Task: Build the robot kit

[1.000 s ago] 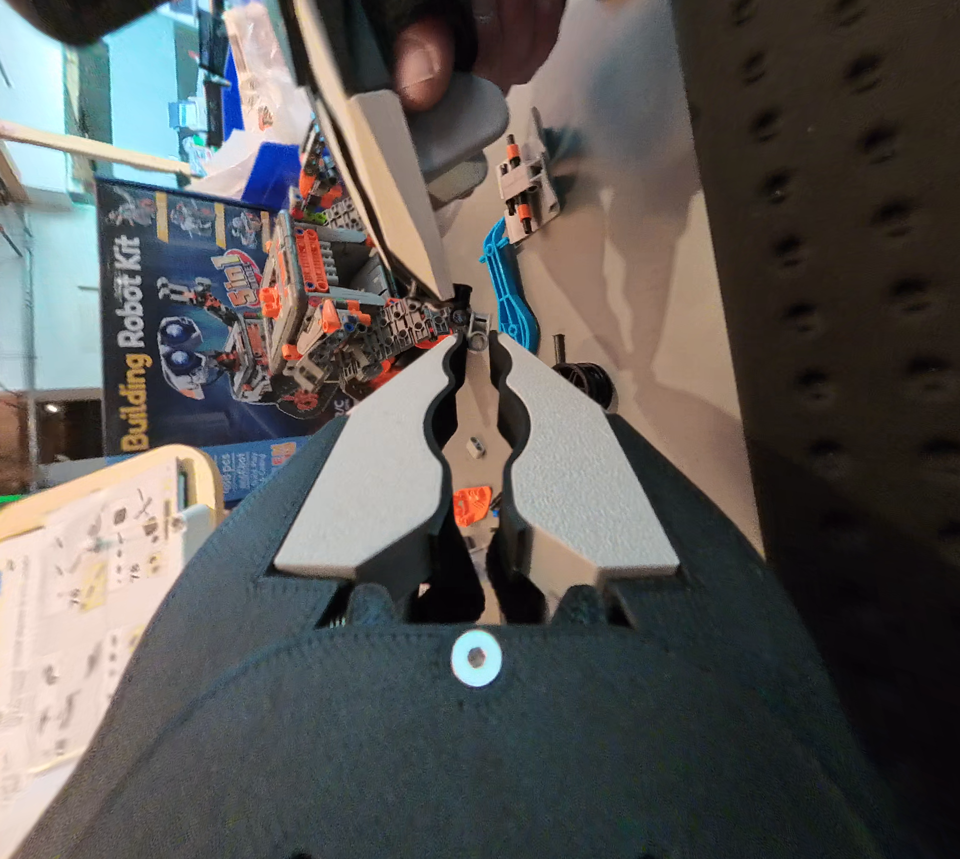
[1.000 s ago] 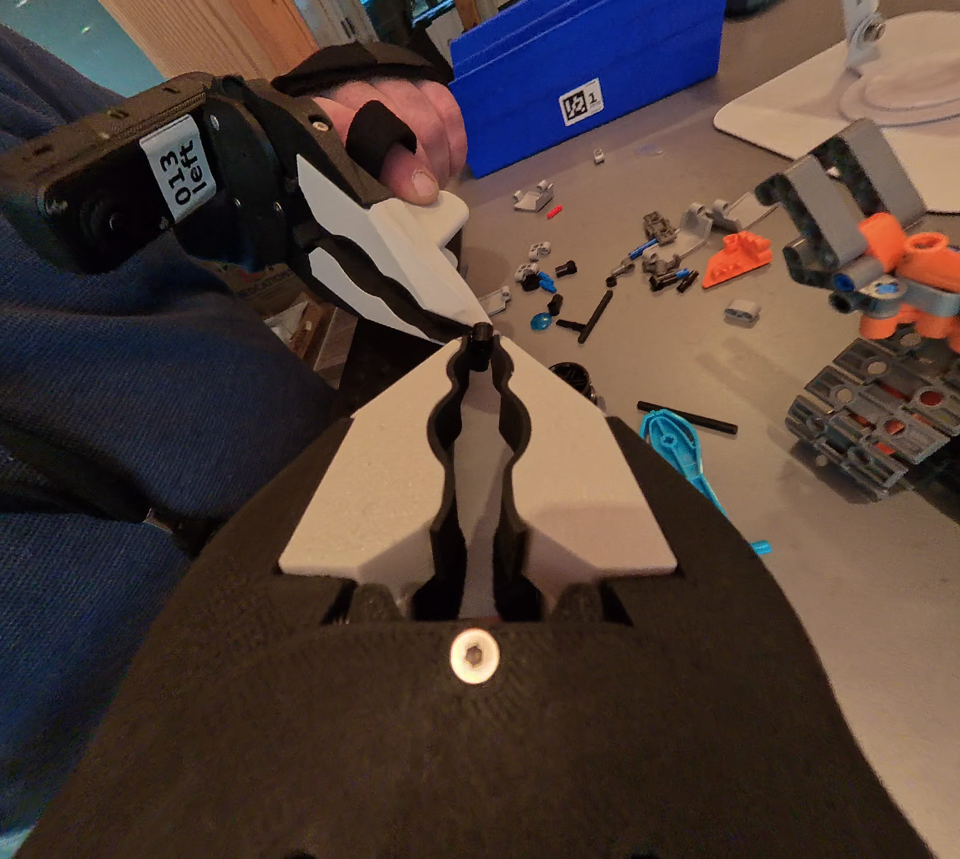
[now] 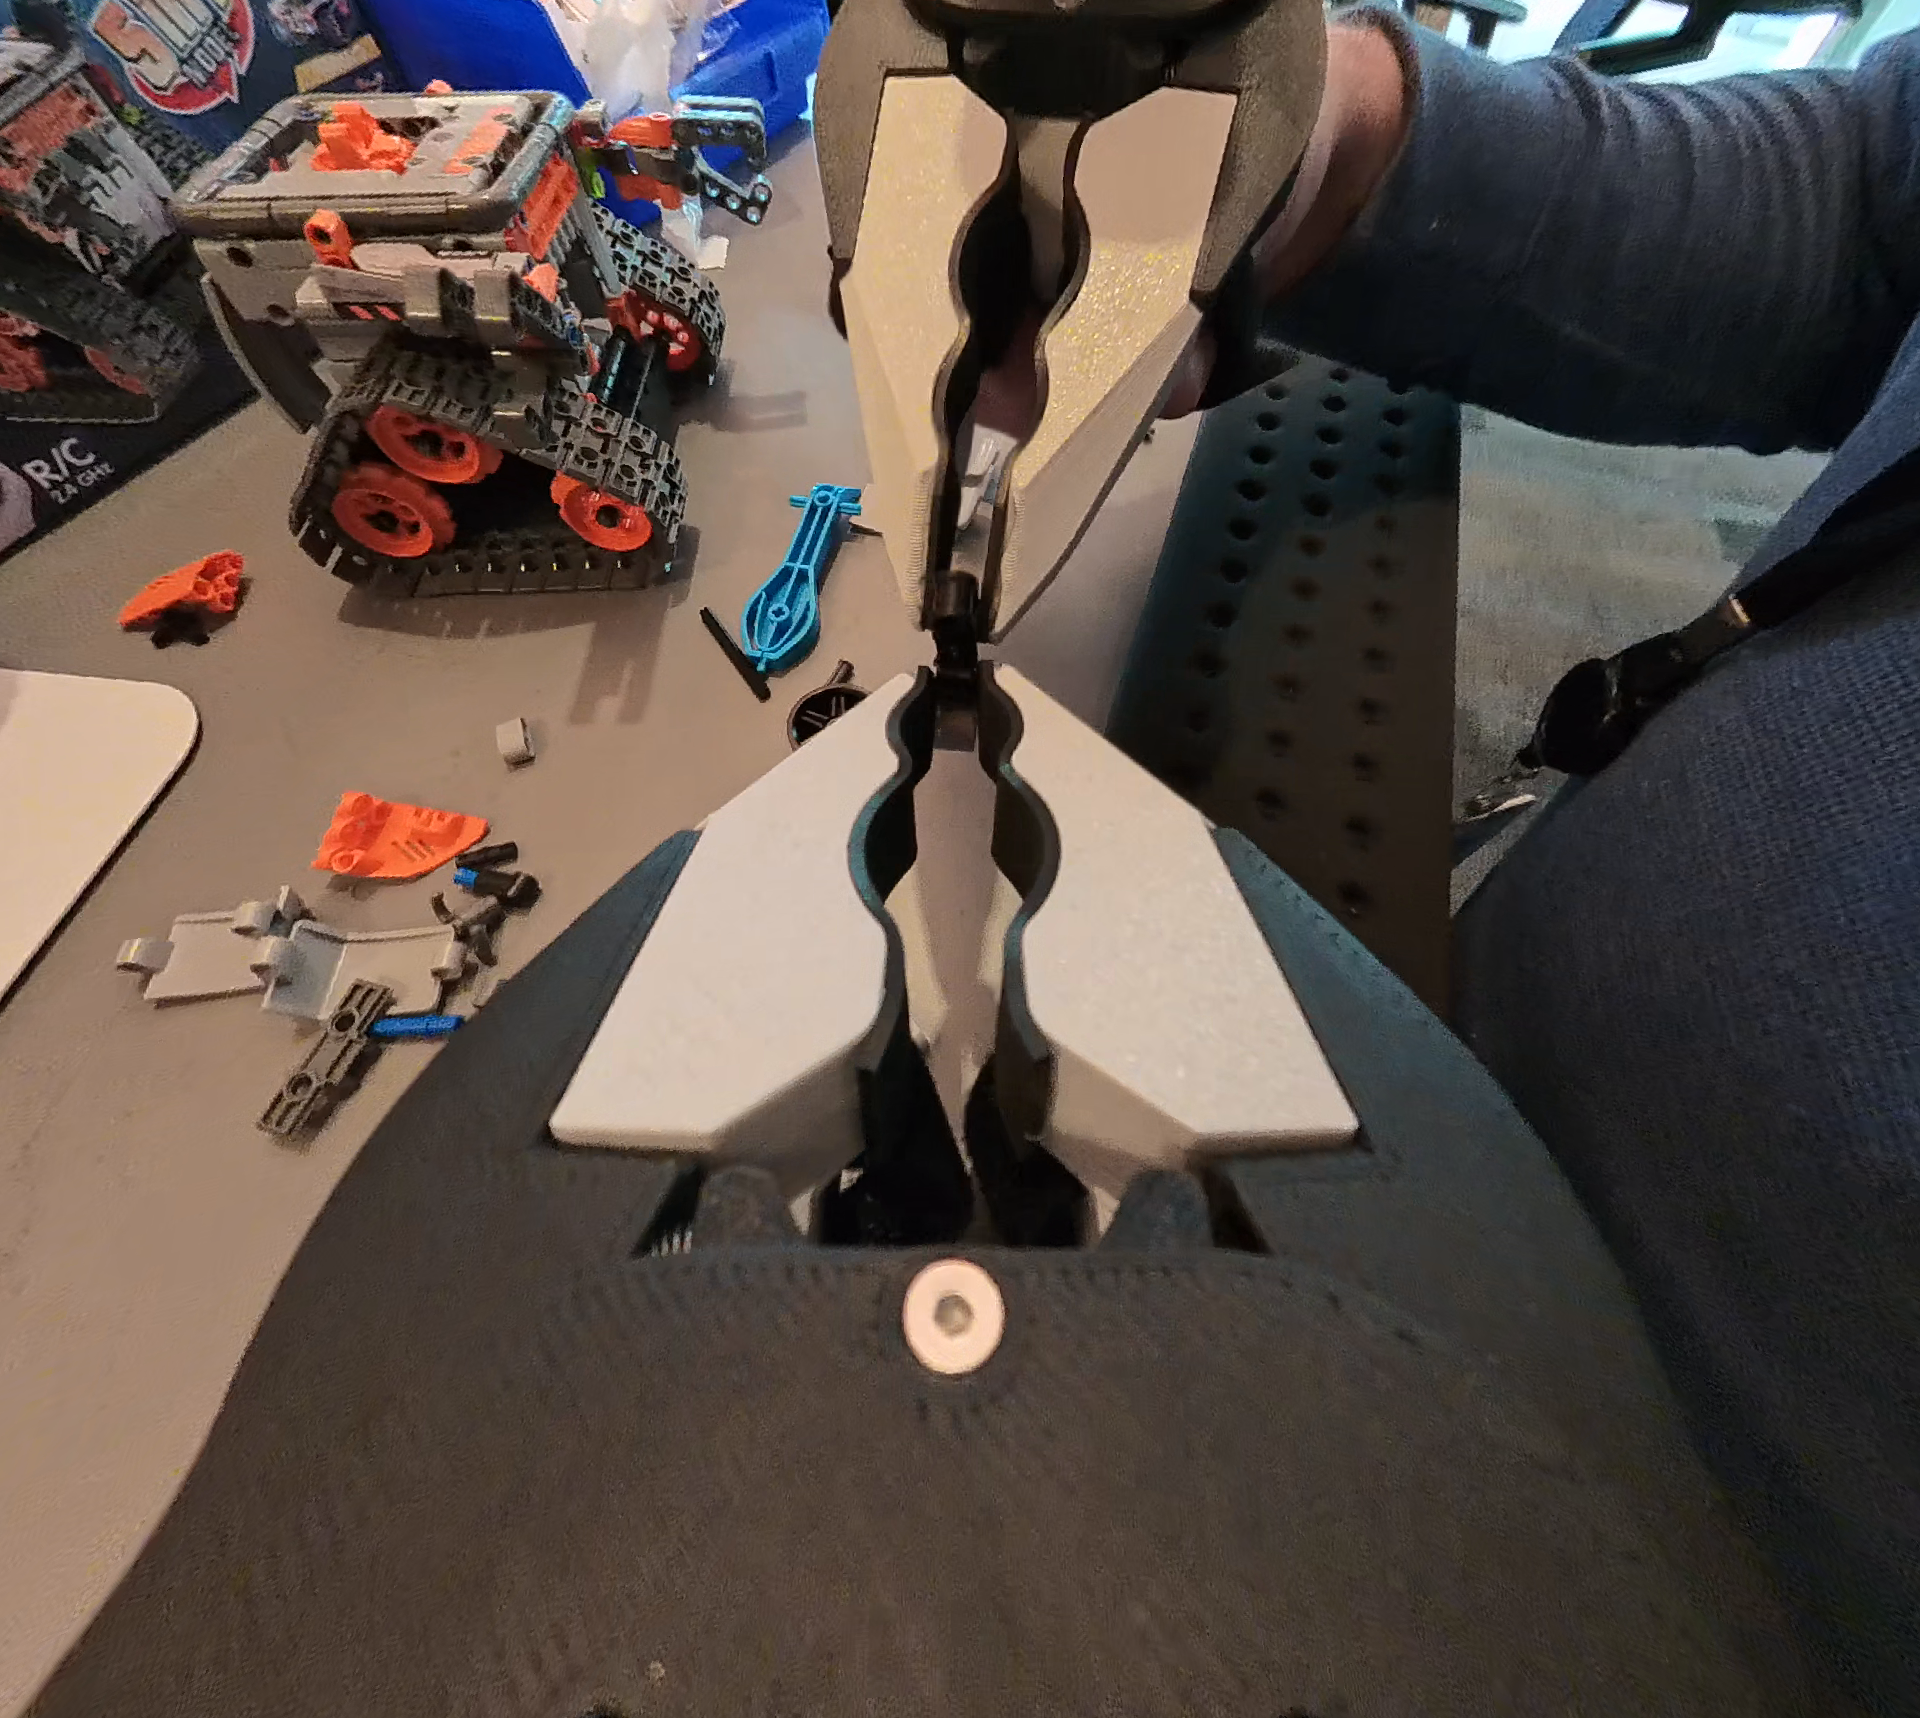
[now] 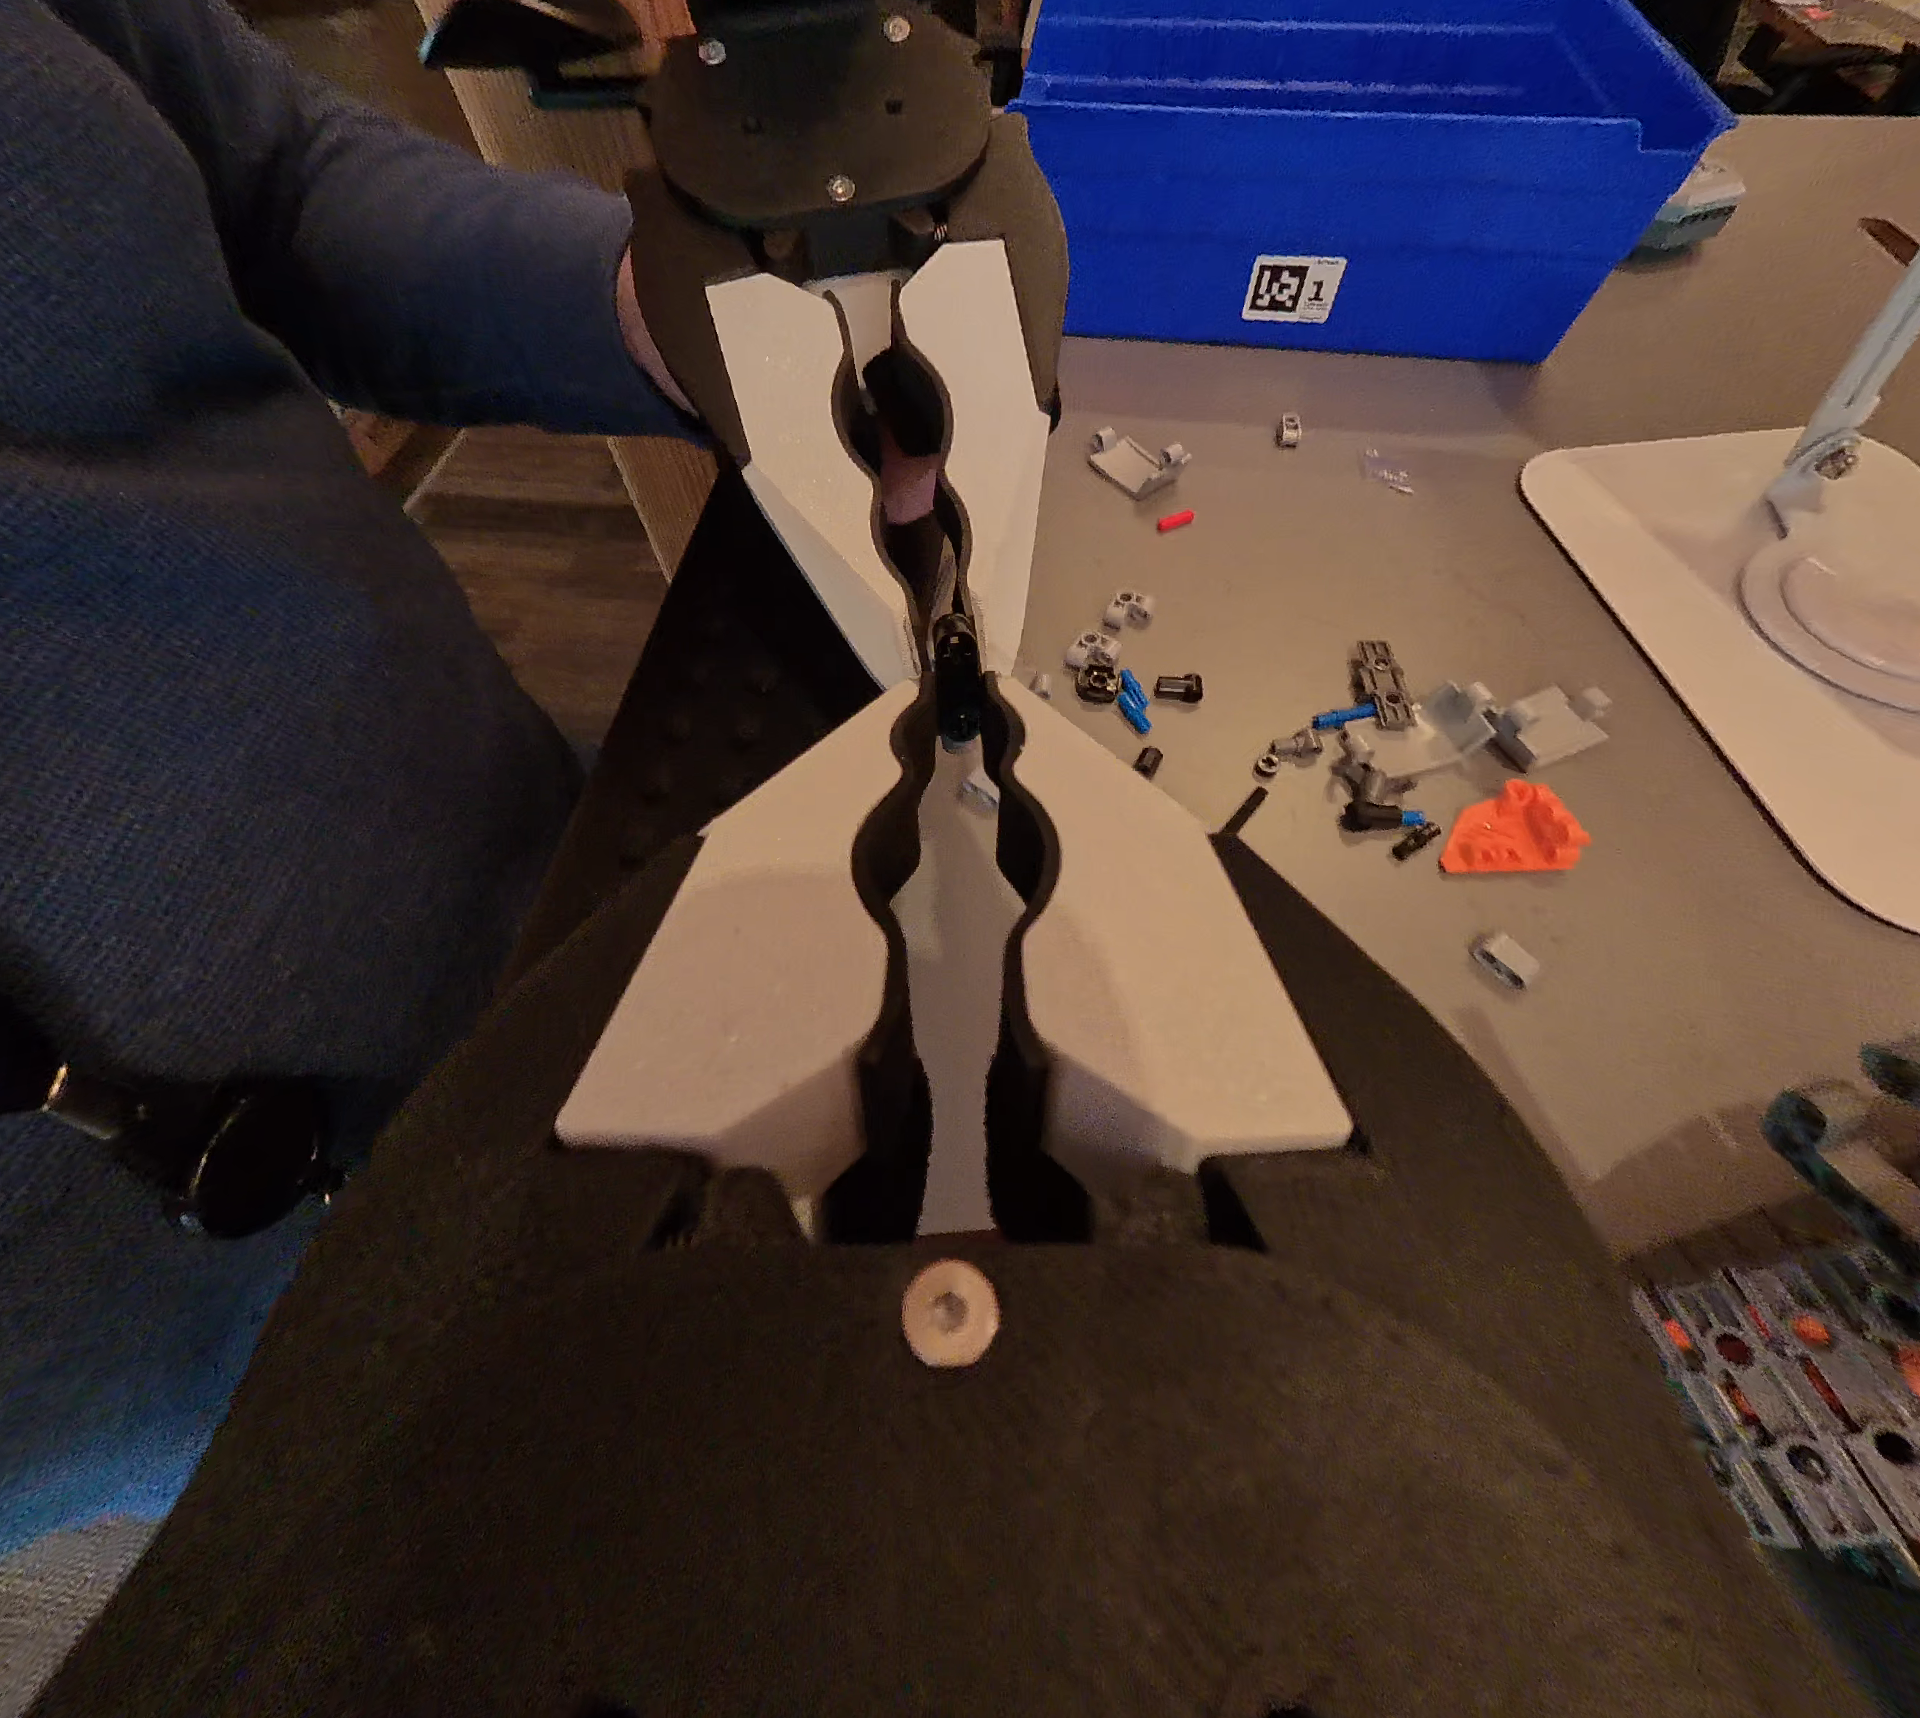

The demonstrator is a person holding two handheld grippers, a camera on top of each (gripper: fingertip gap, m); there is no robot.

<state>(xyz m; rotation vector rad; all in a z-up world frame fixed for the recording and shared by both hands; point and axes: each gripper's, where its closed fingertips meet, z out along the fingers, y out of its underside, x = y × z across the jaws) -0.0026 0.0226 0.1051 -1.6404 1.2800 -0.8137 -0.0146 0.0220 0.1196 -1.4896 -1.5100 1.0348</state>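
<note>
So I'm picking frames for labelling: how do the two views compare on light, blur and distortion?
Left wrist view: brighter, cool daylight from windows behind; tracked toy vehicle sharp, grey beam near the left edge smeared. Right wrist view: dimmer, warmer; blue bin clear, tracked piece in the lower-right corner blurred. Both show wide-angle bending toward the edges.

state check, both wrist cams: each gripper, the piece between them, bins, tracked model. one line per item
left gripper: shut on small black pin, tip to tip with the other
right gripper: shut on small black pin
small black pin: held in the air at both ends
tracked model: upright on table, partly built
blue bin: upright, looks empty
second blue bin: holds papers and plastic bags
</note>
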